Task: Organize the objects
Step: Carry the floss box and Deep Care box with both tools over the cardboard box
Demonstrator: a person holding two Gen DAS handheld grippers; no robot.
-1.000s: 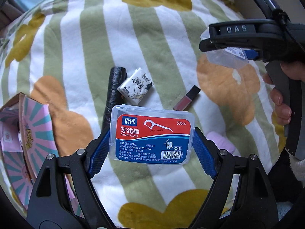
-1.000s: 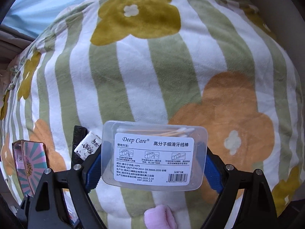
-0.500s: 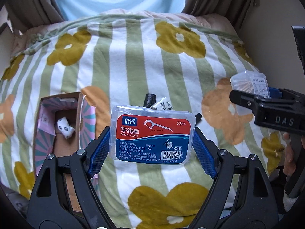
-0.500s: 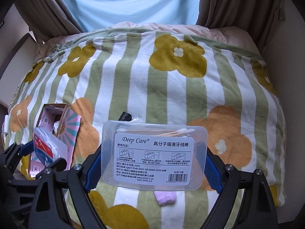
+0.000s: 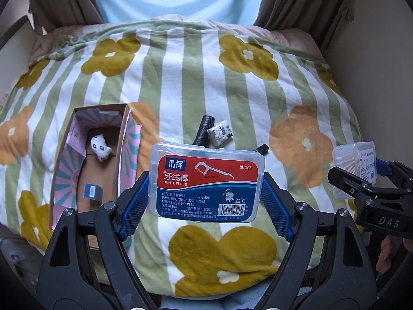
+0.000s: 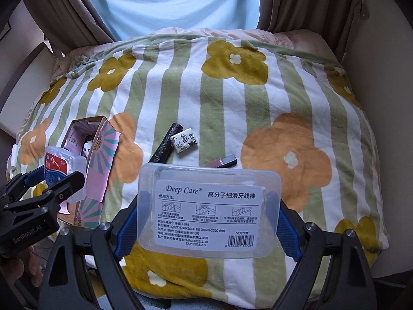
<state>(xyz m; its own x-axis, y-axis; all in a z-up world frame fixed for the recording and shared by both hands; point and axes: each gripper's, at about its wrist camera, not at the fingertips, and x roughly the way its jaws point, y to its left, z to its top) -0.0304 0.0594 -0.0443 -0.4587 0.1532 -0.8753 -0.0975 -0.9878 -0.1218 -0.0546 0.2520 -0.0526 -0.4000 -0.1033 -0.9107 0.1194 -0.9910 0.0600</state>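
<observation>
From the left wrist camera: the left gripper (image 5: 206, 188) is clamping a red-and-blue dental floss box (image 5: 207, 182) between its blue pads, holding it in the air above a flower-patterned striped blanket (image 5: 180, 82). To its left, an open cardboard box (image 5: 96, 160) with a pink sunburst lining is sitting on the blanket, already containing a small panda-print packet (image 5: 101, 147) and a dark blue card-like item (image 5: 90, 191), so the sorting is judged to be partly done. Waiting loose on the blanket, beyond the held box, are a black roll (image 5: 205, 129), a white patterned tissue pack (image 5: 220, 132) touching it, and the dark tip of a lip gloss tube (image 5: 262, 149). At far right, the right gripper (image 5: 366, 178) is holding a clear floss box (image 5: 355, 166).

From the right wrist camera: the right gripper (image 6: 208, 214) is gripping the clear floss box (image 6: 209, 208), labelled Deep Care, by its short sides, well clear of the blanket (image 6: 232, 103). At left, the left gripper (image 6: 55, 178) is carrying the dental floss box (image 6: 63, 166) just beside the near wall of the cardboard box (image 6: 99, 152), not yet inside. The black roll (image 6: 165, 143), tissue pack (image 6: 184, 139) and lip gloss tube (image 6: 224, 161) are lying near the blanket's middle, between the two grippers, untouched. By this reading, both floss boxes and these three items are still waiting to go in.
</observation>
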